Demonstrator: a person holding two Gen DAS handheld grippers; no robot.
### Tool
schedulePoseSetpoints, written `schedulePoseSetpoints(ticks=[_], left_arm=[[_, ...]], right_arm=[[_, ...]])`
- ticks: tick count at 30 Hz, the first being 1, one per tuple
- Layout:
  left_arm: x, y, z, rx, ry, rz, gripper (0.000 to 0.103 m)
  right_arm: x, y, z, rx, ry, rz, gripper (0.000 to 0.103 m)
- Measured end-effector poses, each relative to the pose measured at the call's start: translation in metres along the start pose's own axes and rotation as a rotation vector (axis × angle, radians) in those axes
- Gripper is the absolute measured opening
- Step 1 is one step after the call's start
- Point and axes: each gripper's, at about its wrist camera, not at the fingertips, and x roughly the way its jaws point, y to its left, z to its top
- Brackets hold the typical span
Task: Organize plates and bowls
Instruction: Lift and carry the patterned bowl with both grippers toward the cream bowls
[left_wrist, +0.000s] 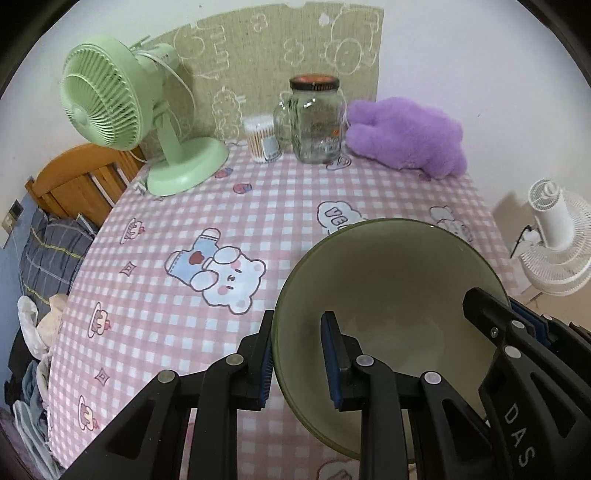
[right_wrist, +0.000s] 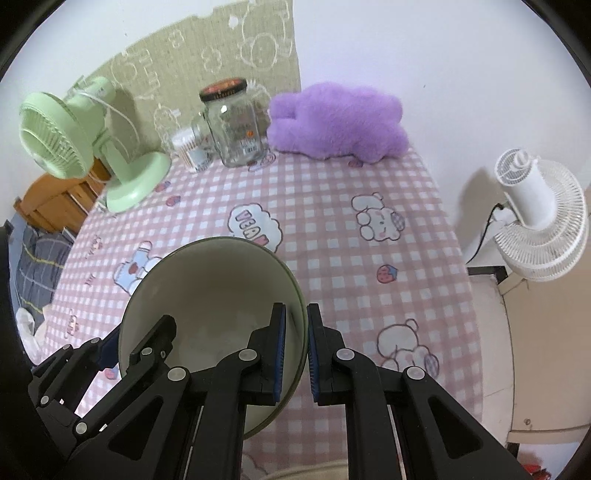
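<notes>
Two grippers clamp one bowl (left_wrist: 391, 295), each on opposite sides of its rim. L gripper (left_wrist: 301, 354) pinches the bowl's left wall, one pad outside, one inside; in the right wrist view its fingers show at lower left on that same edge. R gripper (right_wrist: 295, 354) pinches the right wall w/ blue pads pressed on both faces of the rim; in the left wrist view it shows at the bowl's right edge. Bowl is olive green outside, cream inside, empty, tilted w/ its mouth toward the cameras, held above the tabletop (left_wrist: 280, 206) near its front edge, not touching the pink checked cloth w/ bear prints. At the back of the tabletop, left to right: green fan (left_wrist: 110, 99), cotton swab tub (left_wrist: 263, 138), glass jar (left_wrist: 317, 118) w/ dark lid, purple plush (left_wrist: 406, 136). Swab tub sits just beside the jar; plush lies just right of the jar. White fan (right_wrist: 543, 218) stands off the tabletop at right, by the wall. Bedding and a wooden headboard (left_wrist: 74, 177) show at left.
</notes>
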Motion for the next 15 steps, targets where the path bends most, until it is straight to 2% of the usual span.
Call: schedulePoseSetpoints(ticks=[15], left_arm=[[-0.063,0.049,-0.046,0.058,-0.041,-0.050,0.022]], right_arm=[[-0.076,0.047,-0.055,0.018,-0.063,-0.052,0.014]])
